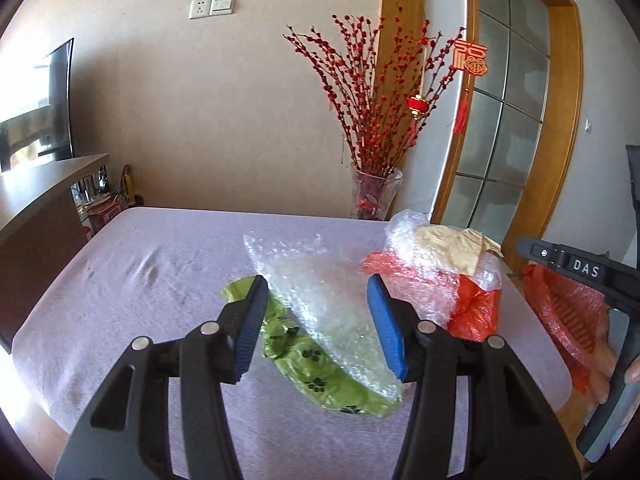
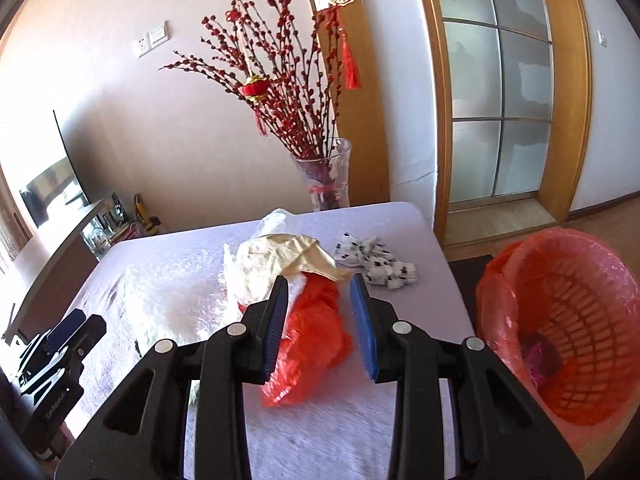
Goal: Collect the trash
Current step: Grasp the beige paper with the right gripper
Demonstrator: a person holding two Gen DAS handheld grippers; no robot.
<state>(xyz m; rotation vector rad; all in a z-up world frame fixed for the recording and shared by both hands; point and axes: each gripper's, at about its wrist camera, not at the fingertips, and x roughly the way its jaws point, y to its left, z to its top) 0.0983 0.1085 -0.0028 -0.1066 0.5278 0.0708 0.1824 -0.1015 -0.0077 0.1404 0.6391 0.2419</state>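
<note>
Both tongs stand open and empty: left tongs (image 1: 318, 322) over the bubble wrap (image 1: 320, 304), right tongs (image 2: 318, 320) over the red bag (image 2: 310, 344). Best to lower each until its pads straddle a thick fold, then close firmly before carrying to the basket (image 2: 560, 320).

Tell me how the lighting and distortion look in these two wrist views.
Left wrist view: strong fisheye bends the door frame; the television mirrors window glare. Right wrist view: sunlight washes out the bubble wrap; dark vignette at the corners.

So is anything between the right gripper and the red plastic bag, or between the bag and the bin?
Nothing visible: the right gripper faces the red plastic bag directly, and the lined bin stands open beside the table.
</note>
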